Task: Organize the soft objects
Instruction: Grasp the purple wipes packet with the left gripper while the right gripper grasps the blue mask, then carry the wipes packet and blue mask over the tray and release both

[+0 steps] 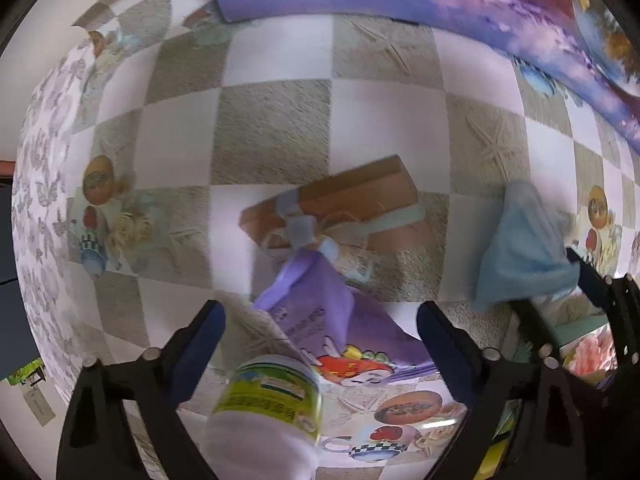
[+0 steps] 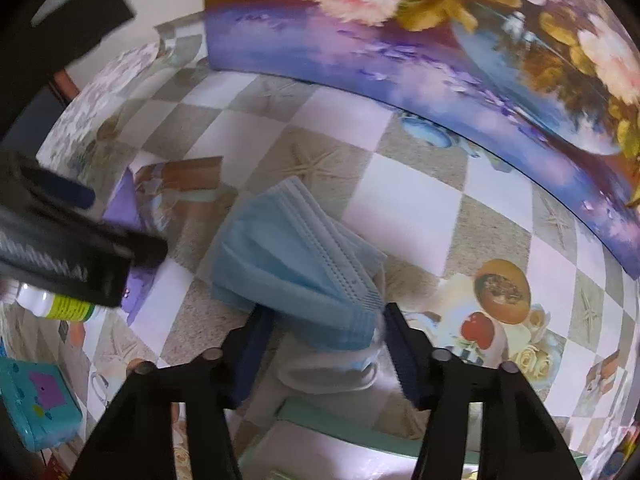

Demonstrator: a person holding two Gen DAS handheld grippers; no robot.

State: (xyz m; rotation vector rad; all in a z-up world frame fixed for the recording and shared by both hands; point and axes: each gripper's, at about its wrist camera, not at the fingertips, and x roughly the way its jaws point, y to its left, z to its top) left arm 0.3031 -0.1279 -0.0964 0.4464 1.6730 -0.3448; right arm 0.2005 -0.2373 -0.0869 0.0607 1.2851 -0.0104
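Observation:
My right gripper point(image 2: 324, 324) is shut on a stack of blue face masks point(image 2: 296, 252), held above the checkered tablecloth; white ear loops point(image 2: 340, 376) hang below. The masks also show at the right of the left wrist view point(image 1: 520, 248), with the right gripper point(image 1: 560, 280) holding them. My left gripper point(image 1: 320, 320) is open and empty, above a purple packet point(image 1: 320, 316) and a white bottle with a green label point(image 1: 272, 392). The left gripper also shows as a dark bar at the left of the right wrist view point(image 2: 80, 248).
A brown gift-box picture point(image 1: 340, 200) is printed on the cloth. A floral painted board point(image 2: 440, 60) stands along the back. A teal box point(image 2: 36, 408) lies at the lower left of the right wrist view. The table edge point(image 1: 36, 200) runs down the left.

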